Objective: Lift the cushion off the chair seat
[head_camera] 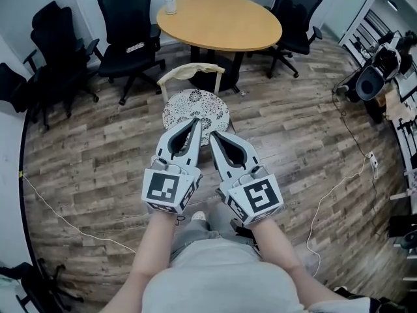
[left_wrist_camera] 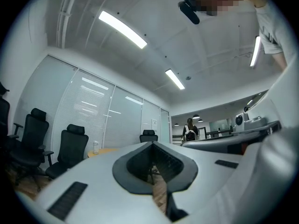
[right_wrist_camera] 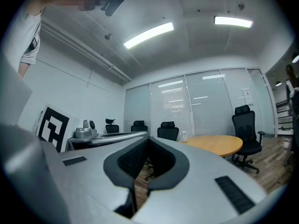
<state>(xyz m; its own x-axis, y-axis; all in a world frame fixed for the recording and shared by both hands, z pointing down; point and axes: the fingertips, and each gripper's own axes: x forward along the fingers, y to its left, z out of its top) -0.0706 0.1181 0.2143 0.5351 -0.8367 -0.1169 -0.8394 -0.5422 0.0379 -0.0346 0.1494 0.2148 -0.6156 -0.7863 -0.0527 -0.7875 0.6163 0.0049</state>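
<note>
A round cushion (head_camera: 195, 107) with a black-and-white floral print lies on the seat of a small chair with a cream curved back (head_camera: 191, 72). The head view shows both grippers held side by side just in front of it. My left gripper (head_camera: 195, 120) has its jaws together, its tips over the cushion's near edge. My right gripper (head_camera: 212, 135) is also shut and empty, just short of the cushion's near right edge. In the left gripper view (left_wrist_camera: 152, 143) and the right gripper view (right_wrist_camera: 148, 138) the closed jaws hide the cushion.
Behind the chair stands an oval wooden table (head_camera: 221, 21) with a clear cup (head_camera: 170, 3) on it. Black office chairs (head_camera: 130, 26) (head_camera: 296, 12) ring it. A white cable (head_camera: 335, 191) trails over the wood floor at the right, near equipment (head_camera: 378, 77).
</note>
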